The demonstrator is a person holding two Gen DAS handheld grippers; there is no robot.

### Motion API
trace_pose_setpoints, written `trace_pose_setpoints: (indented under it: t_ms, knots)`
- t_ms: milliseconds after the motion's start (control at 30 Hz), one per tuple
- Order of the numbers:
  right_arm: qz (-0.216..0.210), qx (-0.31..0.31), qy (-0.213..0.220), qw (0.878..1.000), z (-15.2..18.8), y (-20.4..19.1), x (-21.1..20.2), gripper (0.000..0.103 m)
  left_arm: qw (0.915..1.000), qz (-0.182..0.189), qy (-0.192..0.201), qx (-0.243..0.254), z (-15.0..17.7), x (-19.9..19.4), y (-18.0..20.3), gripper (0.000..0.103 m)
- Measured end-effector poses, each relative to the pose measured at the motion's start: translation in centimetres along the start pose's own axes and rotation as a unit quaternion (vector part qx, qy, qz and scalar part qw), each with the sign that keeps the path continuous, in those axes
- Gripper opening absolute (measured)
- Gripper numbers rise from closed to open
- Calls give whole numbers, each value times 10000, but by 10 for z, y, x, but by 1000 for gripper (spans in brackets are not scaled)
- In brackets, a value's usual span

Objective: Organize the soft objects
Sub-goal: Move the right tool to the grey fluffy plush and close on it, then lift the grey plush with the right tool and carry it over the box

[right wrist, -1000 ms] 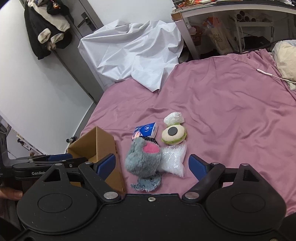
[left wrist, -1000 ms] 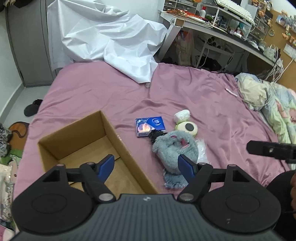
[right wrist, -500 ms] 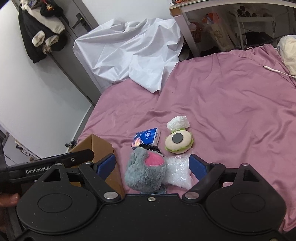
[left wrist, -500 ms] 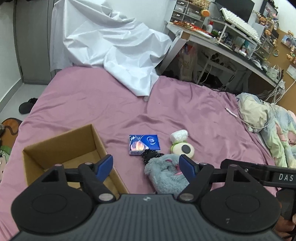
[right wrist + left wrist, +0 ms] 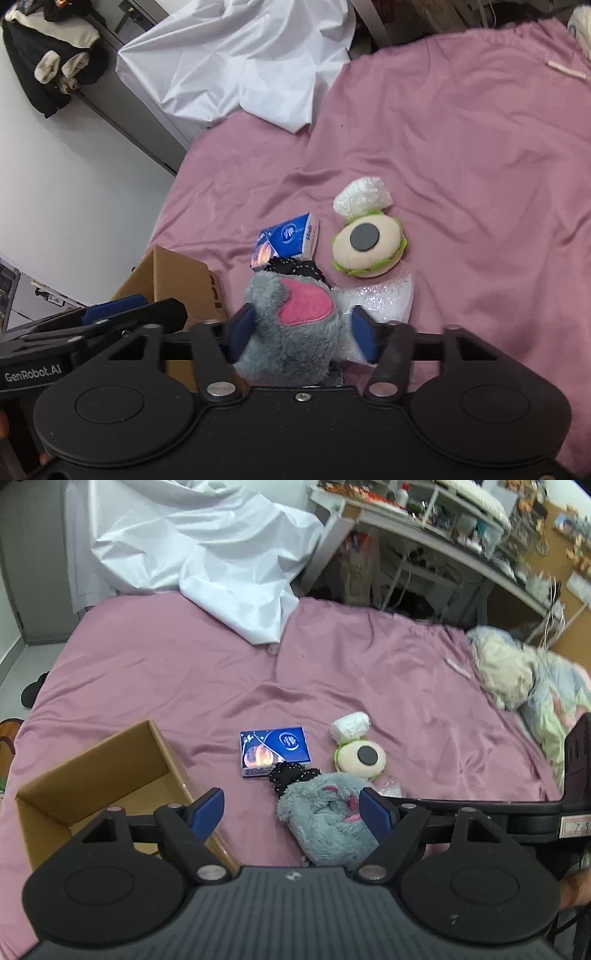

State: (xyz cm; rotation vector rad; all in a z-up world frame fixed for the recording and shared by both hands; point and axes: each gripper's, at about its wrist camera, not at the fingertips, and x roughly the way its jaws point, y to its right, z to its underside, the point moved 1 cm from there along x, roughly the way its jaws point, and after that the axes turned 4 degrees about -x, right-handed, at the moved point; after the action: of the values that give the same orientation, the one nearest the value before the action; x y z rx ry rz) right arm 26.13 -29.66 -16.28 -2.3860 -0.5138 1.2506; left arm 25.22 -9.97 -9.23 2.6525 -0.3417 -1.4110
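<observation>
A grey plush toy [image 5: 291,325] with a pink mouth lies on the pink bedsheet; it also shows in the left wrist view [image 5: 325,823]. My right gripper [image 5: 301,328] has its blue pads on both sides of the toy, jaws narrowed around it. My left gripper [image 5: 291,812] is open and empty, above the sheet between the toy and an open cardboard box [image 5: 92,775]. Beyond the toy lie a black scrunchie [image 5: 290,775], a blue tissue pack [image 5: 275,751], a cream and green round plush [image 5: 360,757] and a white wad [image 5: 349,725].
A clear plastic bag [image 5: 380,299] lies right of the grey toy. A white sheet [image 5: 199,554] is heaped at the bed's far end. A bundled quilt [image 5: 517,675] lies at the right edge. A desk [image 5: 424,528] stands beyond the bed.
My right gripper has moved forward and down onto the grey toy and its jaws have narrowed around it. My left gripper has stayed open and shifted a little.
</observation>
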Motion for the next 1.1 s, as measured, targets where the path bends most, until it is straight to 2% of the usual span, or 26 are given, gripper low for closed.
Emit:
trace_pose_setpoints:
  t_ms: [100, 200, 300, 600, 700, 767, 800, 1100]
  knots:
    - [-165, 309, -65, 9994, -1, 8, 6, 27, 9998, -50, -180, -94, -6, 12, -2, 79]
    - [-246, 405, -88, 9988, -3, 11, 6, 18, 9993, -45, -249, -276, -9, 20, -6, 78]
    - [-241, 510, -92, 9984, -4, 16, 5, 14, 9987, 106, -359, -344, -11, 29, -5, 75]
    - [-246, 832, -51, 9962, -3, 25, 1, 10, 9943, 435, -879, -420, -2, 55, 5, 55]
    - [-199, 812, -45, 9965, -1, 23, -1, 10, 9917, 556, -1051, -496, 4, 64, 5, 46]
    - [-199, 837, -47, 9963, 0, 23, 0, 9, 9896, 595, -1113, -694, 5, 69, 2, 35]
    - [-214, 855, -49, 9961, 1, 23, 0, 9, 9884, 645, -1130, -783, 5, 69, 0, 33]
    - [-256, 710, 154, 9970, -4, 9, -16, 9, 9924, 729, -738, -667, -2, 43, 4, 26]
